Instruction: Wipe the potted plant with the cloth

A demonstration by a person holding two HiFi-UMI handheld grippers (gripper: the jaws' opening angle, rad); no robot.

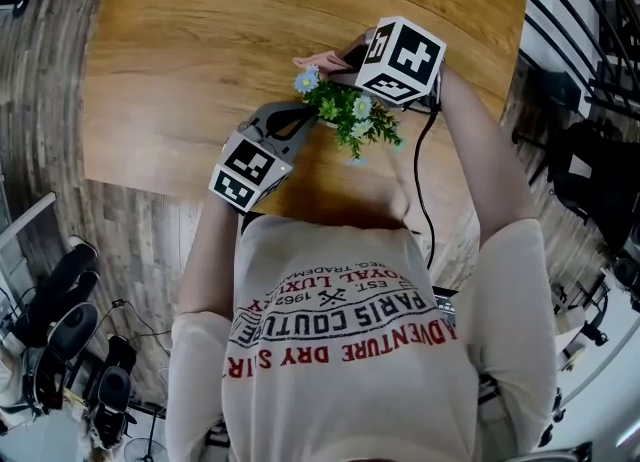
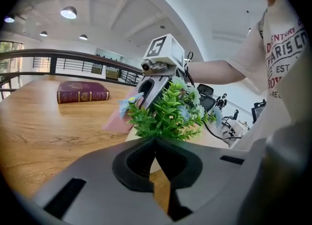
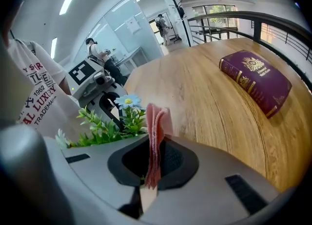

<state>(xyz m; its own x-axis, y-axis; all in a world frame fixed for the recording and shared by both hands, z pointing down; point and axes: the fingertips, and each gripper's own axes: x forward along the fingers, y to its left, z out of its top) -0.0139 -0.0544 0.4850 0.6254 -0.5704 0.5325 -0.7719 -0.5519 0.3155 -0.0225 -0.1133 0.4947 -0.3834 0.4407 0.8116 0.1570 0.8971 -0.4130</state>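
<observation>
Wiping looked under way, not done — my right gripper (image 3: 152, 140) pinched the cloth (image 3: 157, 121) beside the plant (image 2: 168, 114), my left gripper (image 2: 156, 140) shut at its base.

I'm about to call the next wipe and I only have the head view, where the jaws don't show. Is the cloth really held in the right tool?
Observer: Yes. The right gripper view shows the right tool shut on the pink cloth, folded, its edge standing up past the tips.
Operator: And the left tool?
Observer: The left gripper view shows the left tool shut, jaws meeting at the tips, nothing gripped that I can make out; the potted plant rises just beyond.
</observation>
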